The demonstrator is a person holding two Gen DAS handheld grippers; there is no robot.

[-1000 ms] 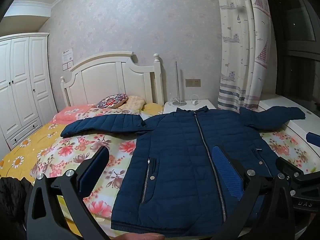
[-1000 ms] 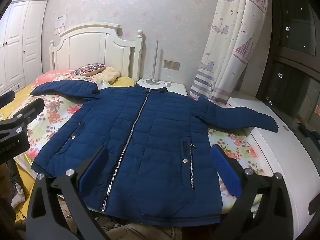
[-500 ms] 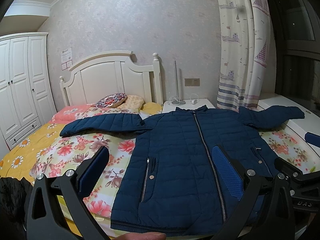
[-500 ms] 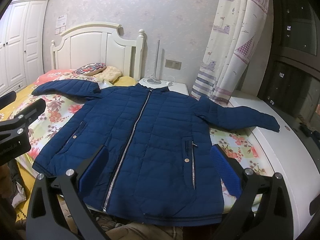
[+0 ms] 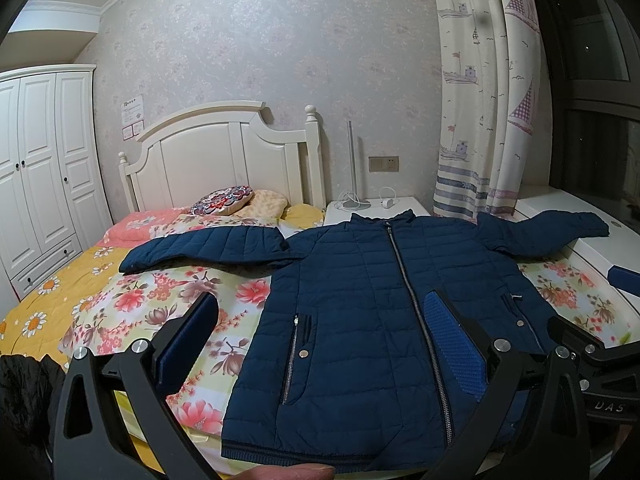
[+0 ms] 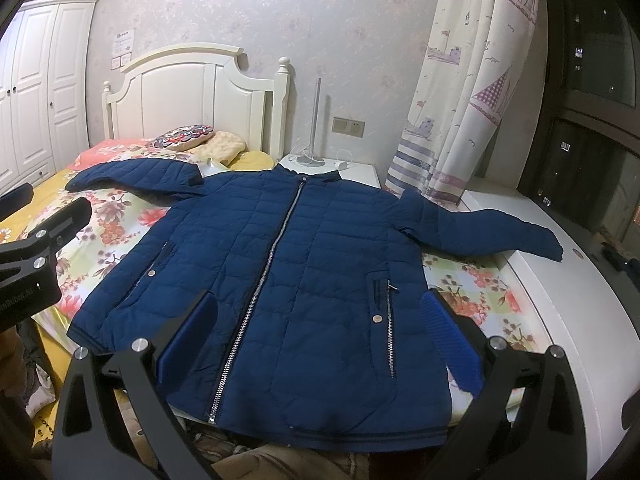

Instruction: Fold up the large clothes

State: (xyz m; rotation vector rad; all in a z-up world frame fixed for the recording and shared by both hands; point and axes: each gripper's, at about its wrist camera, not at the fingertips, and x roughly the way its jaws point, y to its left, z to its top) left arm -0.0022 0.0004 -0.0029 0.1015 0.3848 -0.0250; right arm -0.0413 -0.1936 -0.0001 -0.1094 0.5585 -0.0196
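The bed (image 5: pixel 132 308) is the biggest thing here. It has a soft quilt with big pink and red flowers on yellow and pale green. A white wooden headboard (image 5: pixel 216 152) with a curved top stands at the far end.

On the bed lies the jacket (image 6: pixel 280 280). It is dark blue and puffy, sewn in rows like little pillows. It lies flat on its front side up, zipped closed, with its bottom edge at the near side of the bed. Both sleeves stick straight out. The left sleeve (image 5: pixel 204 248) rests on the flowers. The right sleeve (image 6: pixel 488 232) reaches over onto a smooth white ledge (image 6: pixel 560 300) beside the bed. So no fold is made yet, I think. The jacket is only spread out and ready. Both sleeves and the body are all left to fold.

The left gripper (image 5: pixel 324 340) is wide open and holds nothing. It hangs above the near left part of the jacket, not touching it. The right gripper (image 6: pixel 320 336) is wide open too, with nothing in it, above the near middle of the jacket. Each has black arms and bumpy blue pads.

The zipper (image 6: pixel 264 280) is a thin shiny silver line down the middle. Two small pocket zips (image 6: pixel 390 328) have round metal snaps.
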